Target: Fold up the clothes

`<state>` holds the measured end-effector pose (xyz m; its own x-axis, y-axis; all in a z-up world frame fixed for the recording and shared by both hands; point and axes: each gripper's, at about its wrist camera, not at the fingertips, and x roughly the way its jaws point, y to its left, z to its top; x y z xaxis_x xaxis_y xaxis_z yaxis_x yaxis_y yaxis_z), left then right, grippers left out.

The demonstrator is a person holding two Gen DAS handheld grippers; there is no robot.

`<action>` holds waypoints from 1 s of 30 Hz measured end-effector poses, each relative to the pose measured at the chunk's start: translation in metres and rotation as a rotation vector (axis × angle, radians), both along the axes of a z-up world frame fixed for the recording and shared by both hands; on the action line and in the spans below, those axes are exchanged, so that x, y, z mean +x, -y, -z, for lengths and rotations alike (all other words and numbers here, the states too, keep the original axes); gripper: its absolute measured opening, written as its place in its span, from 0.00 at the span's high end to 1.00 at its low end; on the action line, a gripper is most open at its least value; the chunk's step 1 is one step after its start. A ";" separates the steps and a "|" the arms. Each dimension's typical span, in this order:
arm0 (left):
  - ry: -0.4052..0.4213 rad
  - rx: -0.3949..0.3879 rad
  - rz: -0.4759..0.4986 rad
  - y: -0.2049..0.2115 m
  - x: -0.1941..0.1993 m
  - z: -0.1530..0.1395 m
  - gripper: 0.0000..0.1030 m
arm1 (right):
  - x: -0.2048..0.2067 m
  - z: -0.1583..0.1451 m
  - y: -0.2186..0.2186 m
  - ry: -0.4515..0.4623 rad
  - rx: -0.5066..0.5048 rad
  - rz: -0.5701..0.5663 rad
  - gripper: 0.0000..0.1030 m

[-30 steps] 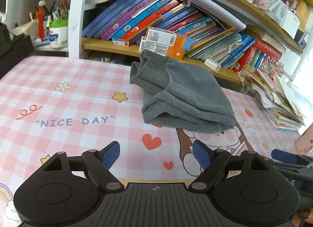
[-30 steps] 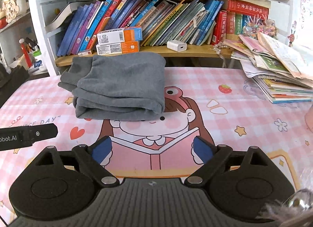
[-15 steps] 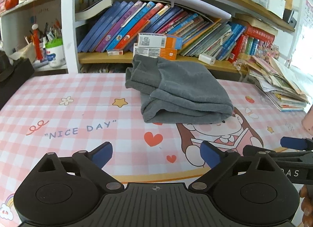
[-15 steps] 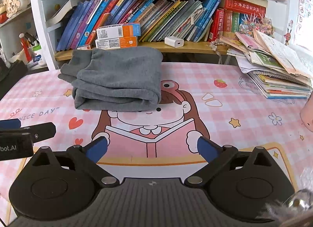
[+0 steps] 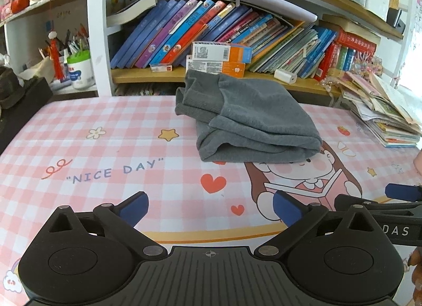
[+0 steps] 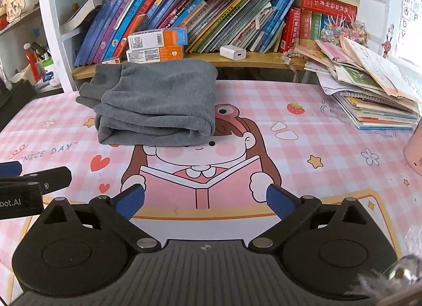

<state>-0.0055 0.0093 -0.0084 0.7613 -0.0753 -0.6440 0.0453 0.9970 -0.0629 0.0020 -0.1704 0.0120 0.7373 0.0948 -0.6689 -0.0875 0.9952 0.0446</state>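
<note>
A folded grey garment (image 5: 250, 119) lies near the far edge of a pink checked table mat (image 5: 105, 147), just before a shelf of books (image 6: 211, 16). Well short of it, the left gripper (image 5: 211, 207) is opening, nothing between its jaws; the right gripper (image 6: 205, 199) stands spread wide and empty.
</note>
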 end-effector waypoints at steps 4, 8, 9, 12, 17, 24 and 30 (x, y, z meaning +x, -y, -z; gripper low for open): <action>-0.005 0.003 0.002 0.001 0.001 0.000 0.00 | 0.001 0.000 0.000 -0.003 0.000 0.000 0.03; -0.022 -0.005 0.003 -0.001 0.004 0.002 0.00 | 0.002 0.001 -0.001 -0.005 -0.002 -0.002 0.03; -0.024 -0.006 0.003 -0.001 0.004 0.002 0.00 | 0.002 0.001 -0.001 -0.006 -0.002 -0.002 0.03; -0.025 -0.011 0.001 -0.001 0.005 0.003 0.00 | 0.003 0.001 0.000 -0.007 -0.002 -0.001 0.03; -0.024 -0.014 0.003 -0.001 0.005 0.003 0.00 | 0.003 0.001 -0.001 -0.008 -0.002 0.001 0.03; -0.024 -0.012 0.005 -0.001 0.005 0.003 0.00 | 0.004 0.002 -0.001 -0.010 -0.002 0.000 0.03; -0.021 -0.011 0.004 -0.001 0.005 0.003 0.00 | 0.004 0.002 -0.001 -0.010 -0.002 0.000 0.03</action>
